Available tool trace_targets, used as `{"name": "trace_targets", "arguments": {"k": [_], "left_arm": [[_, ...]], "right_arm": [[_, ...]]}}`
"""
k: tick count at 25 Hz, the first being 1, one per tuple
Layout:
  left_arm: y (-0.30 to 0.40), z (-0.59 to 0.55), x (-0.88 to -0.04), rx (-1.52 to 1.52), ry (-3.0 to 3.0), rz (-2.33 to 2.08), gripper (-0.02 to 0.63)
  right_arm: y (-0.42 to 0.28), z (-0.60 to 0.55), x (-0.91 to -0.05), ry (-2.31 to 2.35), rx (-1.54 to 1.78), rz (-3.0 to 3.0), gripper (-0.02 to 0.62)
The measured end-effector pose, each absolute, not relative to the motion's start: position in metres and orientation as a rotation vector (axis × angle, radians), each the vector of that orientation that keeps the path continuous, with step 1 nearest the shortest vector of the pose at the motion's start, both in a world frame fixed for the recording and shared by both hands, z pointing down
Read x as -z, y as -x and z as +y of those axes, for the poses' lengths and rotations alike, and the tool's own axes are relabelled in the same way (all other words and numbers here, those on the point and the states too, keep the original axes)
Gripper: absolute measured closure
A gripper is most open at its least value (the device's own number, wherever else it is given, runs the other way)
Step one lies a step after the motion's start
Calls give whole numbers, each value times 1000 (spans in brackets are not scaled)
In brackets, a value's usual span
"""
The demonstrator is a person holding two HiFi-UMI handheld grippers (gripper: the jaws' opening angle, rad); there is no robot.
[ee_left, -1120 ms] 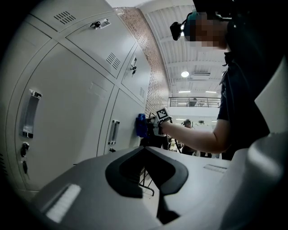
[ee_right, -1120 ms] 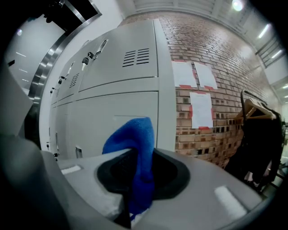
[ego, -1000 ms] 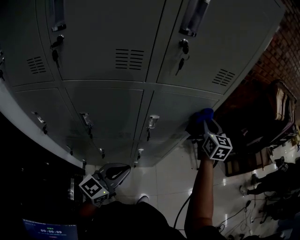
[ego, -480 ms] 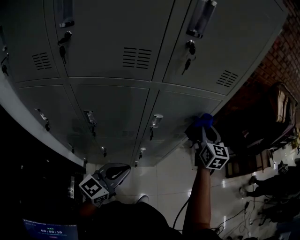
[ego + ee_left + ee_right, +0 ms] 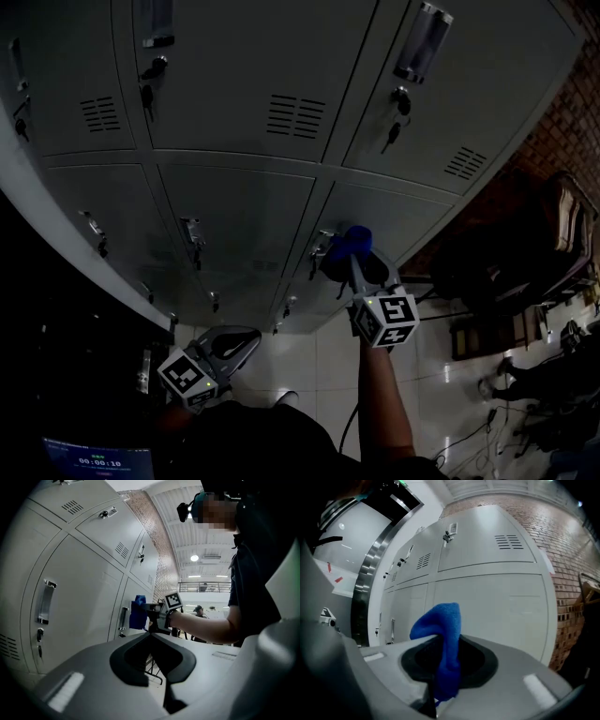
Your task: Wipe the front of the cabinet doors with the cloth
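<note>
Two tools show in the head view. The right tool is held out at arm's length with a bright blue cloth bunched at its tip. The cloth lies over the lower right door of the grey metal locker cabinet, just beside that door's handle at its left edge. The left tool hangs low, close to the body and well apart from the doors, over the pale tiled floor. A red brick wall adjoins the cabinet on the right.

In the left gripper view, the left tool has its jaws together with nothing between them. Beyond it, the right tool reaches toward the cabinet doors, and the blue cloth sits at the door face next to a vertical handle. Whether the cloth presses on the metal cannot be told from here.

In the right gripper view, the right tool is clamped on the blue cloth, which stands up from between the jaws and folds over to the left. Behind it spread the grey doors, with louvred vents in the upper one, and the brick wall at the right.
</note>
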State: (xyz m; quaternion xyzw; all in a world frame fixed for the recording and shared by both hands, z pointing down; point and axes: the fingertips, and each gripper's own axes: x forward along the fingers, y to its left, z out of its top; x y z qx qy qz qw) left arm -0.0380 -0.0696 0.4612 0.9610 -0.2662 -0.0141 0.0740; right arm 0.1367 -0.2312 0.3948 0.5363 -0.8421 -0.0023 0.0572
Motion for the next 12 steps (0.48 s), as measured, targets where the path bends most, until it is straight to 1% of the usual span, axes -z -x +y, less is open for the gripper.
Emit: {"name": "trace_targets", "arguments": {"k": [6,12], "left_arm": [[55,-70,-462,42,-2873,-844,606],[67,-70,-464,35,-2853,-890,606]], "right_arm": [[-93,-248,-407,-1527,15,-2594,522],[-84,-262,-409,-1532,53,-2580,522]]}}
